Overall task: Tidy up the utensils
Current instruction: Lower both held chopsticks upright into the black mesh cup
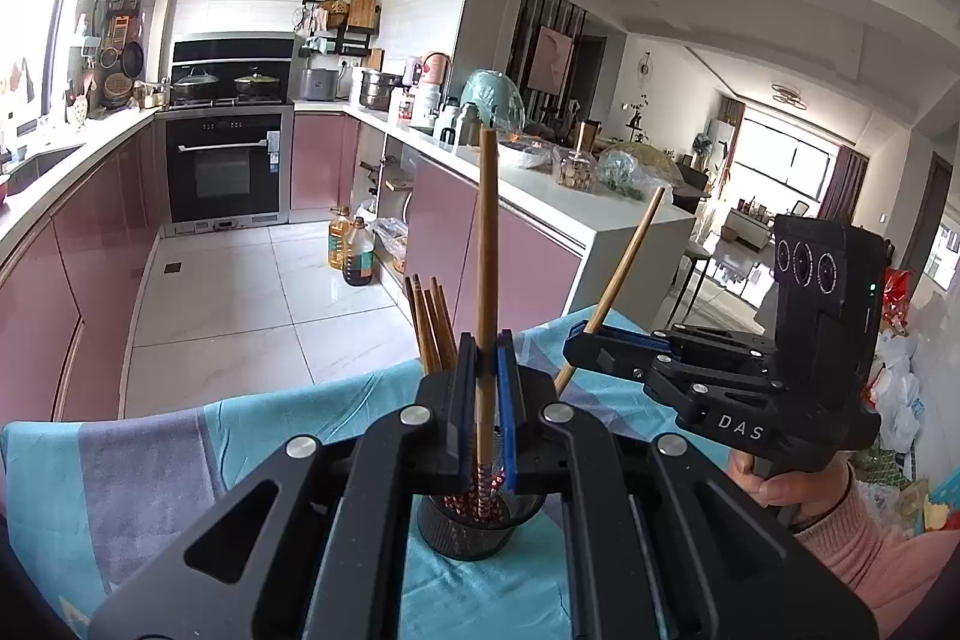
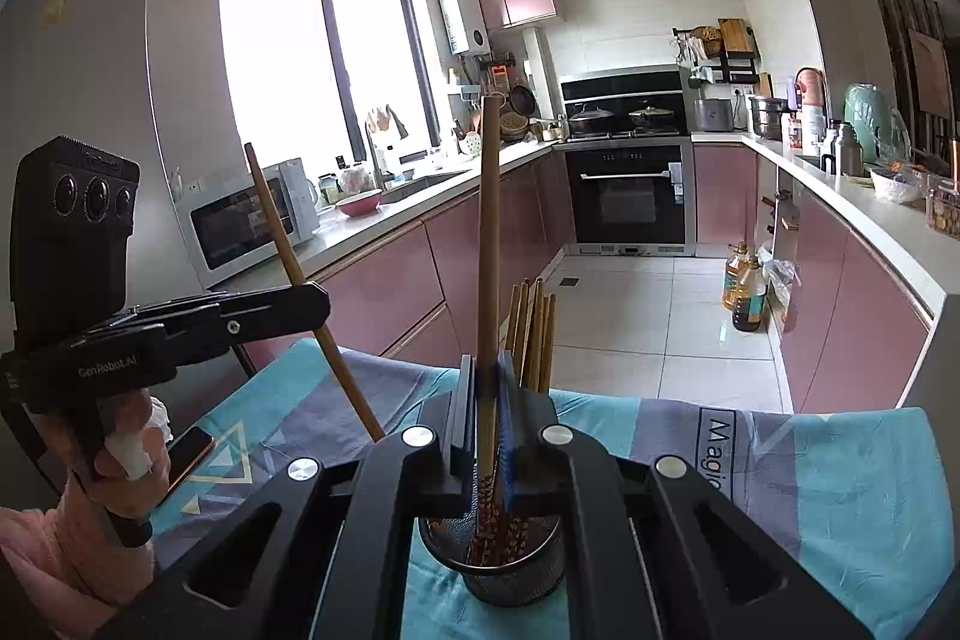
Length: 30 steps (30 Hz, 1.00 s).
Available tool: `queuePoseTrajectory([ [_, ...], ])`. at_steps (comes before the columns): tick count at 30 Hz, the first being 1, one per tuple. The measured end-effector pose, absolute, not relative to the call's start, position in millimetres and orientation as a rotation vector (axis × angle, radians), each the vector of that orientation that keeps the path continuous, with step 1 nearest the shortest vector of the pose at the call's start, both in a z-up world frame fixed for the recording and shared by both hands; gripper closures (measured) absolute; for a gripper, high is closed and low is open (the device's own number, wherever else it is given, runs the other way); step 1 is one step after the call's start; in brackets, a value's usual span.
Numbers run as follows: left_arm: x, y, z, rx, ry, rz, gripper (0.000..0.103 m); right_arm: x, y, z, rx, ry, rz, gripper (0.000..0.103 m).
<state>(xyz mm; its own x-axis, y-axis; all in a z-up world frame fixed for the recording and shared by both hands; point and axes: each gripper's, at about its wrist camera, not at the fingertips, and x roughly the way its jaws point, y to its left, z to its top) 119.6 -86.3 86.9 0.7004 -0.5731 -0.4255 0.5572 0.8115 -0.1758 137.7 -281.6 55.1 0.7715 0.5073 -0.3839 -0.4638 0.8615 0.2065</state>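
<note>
We held one chopstick in each gripper: left gripper point(image 1: 486, 358) pinched chopstick point(image 1: 485, 244) upright, patterned tip down inside mesh cup point(image 1: 474, 532) on blue cloth point(image 1: 240, 436). Right gripper point(image 2: 487, 376) likewise clamped own chopstick point(image 2: 489, 232) over same cup. Farther back, bundle of chopsticks point(image 1: 429, 322) already stood in cup. We judged the job well along: two sticks left to release. Beyond, pink kitchen cabinets point(image 1: 318, 160).
</note>
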Motion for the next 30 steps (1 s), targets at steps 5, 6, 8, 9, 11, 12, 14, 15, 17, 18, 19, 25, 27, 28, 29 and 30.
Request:
queuePoseTrajectory([
  [5,128.6,-91.2,74.1,-0.026,0.534,-0.629,0.096,143.0,-276.7,45.7,0.095,0.477,0.524,0.097],
  [6,131.3,-90.9,72.0,-0.024,0.541,-0.628,0.096,143.8,-276.2,43.9,0.094,0.482,0.524,0.097],
  [8,133.4,-92.7,66.8,-0.015,0.552,-0.626,0.096,145.6,-275.6,40.9,0.092,0.492,0.524,0.097],
  [9,133.1,-93.3,64.7,-0.012,0.558,-0.625,0.096,146.1,-275.7,40.1,0.092,0.495,0.524,0.097],
  [11,135.8,-94.4,60.1,-0.009,0.569,-0.627,0.096,146.8,-274.6,37.6,0.092,0.503,0.525,0.097],
  [12,137.2,-94.8,58.5,-0.007,0.574,-0.627,0.096,146.5,-274.2,36.7,0.091,0.506,0.525,0.097],
  [14,144.4,-99.7,58.2,-0.002,0.584,-0.626,0.096,146.9,-273.4,34.9,0.088,0.513,0.526,0.097],
  [15,148.4,-99.3,57.9,-0.001,0.589,-0.627,0.096,146.9,-272.8,33.9,0.087,0.516,0.527,0.097],
  [17,149.1,-101.2,55.0,0.001,0.595,-0.627,0.096,147.1,-270.5,31.4,0.082,0.523,0.528,0.097],
  [18,149.2,-101.9,53.8,0.003,0.599,-0.627,0.096,147.2,-269.7,30.2,0.081,0.526,0.528,0.097],
  [19,150.9,-102.5,52.4,0.004,0.603,-0.626,0.096,147.5,-269.0,29.4,0.079,0.529,0.528,0.097],
  [25,156.4,-108.3,51.6,0.015,0.619,-0.625,0.096,148.9,-266.0,26.7,0.072,0.541,0.531,0.097],
  [27,157.2,-109.4,50.1,0.018,0.622,-0.623,0.096,149.7,-264.8,24.7,0.069,0.546,0.531,0.097],
  [28,158.4,-111.2,49.4,0.021,0.624,-0.621,0.096,150.3,-264.3,23.8,0.066,0.549,0.532,0.097],
  [29,158.9,-111.8,48.9,0.024,0.626,-0.619,0.096,151.3,-264.1,23.0,0.065,0.553,0.533,0.097],
  [30,159.6,-111.9,48.5,0.027,0.629,-0.617,0.096,151.8,-263.7,22.1,0.064,0.556,0.533,0.097],
])
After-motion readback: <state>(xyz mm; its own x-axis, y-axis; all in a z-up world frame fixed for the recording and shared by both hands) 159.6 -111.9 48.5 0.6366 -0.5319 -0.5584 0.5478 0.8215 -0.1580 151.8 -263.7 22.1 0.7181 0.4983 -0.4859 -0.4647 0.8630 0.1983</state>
